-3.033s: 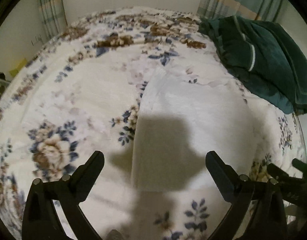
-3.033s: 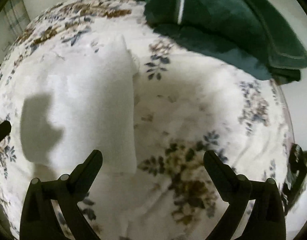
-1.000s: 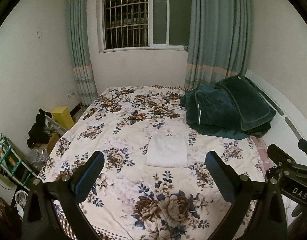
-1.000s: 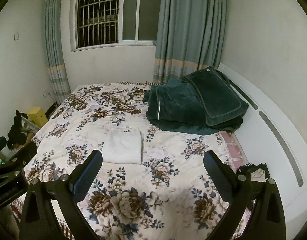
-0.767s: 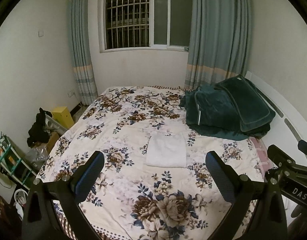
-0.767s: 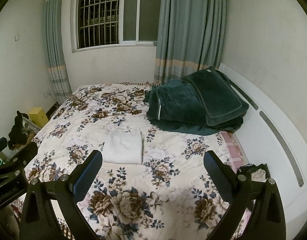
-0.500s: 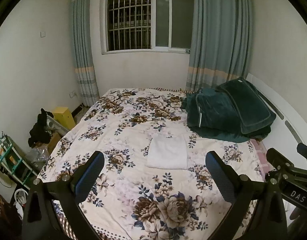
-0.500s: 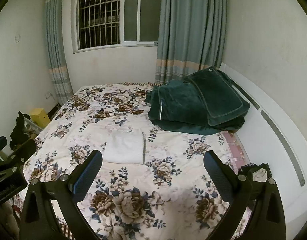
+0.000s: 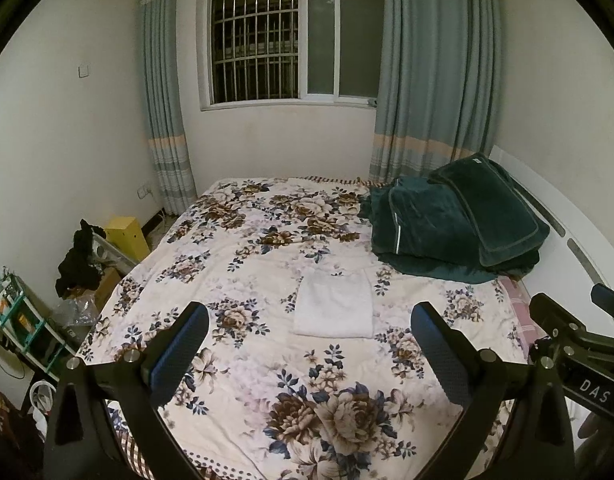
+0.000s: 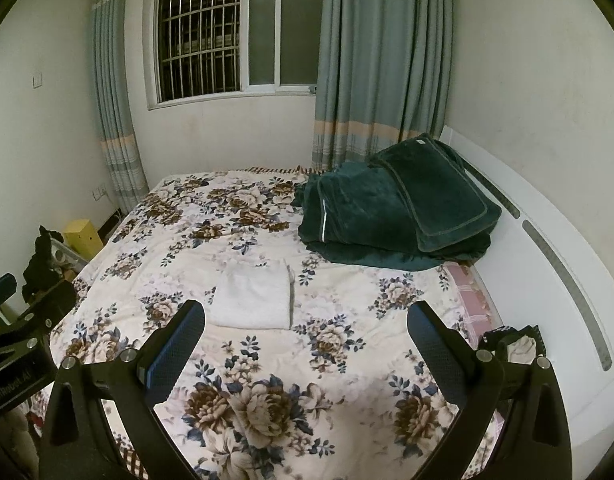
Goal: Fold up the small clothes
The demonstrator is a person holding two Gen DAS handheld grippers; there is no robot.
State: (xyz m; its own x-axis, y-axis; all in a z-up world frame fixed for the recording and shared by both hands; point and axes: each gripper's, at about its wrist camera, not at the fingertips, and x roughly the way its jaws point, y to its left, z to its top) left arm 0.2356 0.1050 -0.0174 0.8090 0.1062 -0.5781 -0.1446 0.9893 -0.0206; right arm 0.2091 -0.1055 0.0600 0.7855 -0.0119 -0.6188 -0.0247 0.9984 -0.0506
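Both spread wide, empty: left gripper [image 9: 309,330], right gripper [image 10: 305,328], above folded white cloth [image 9: 334,310] on bed [image 9: 243,360]. Shelf [image 9: 23,332] visible leftward only.

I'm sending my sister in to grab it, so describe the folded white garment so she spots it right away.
Start at the bed with the floral bedspread under the barred window. Near its middle, in front of the heap of dark green blankets, lies the folded white garment. It is a plain, flat, neat rectangle, the only unpatterned white thing on the flowered cover.
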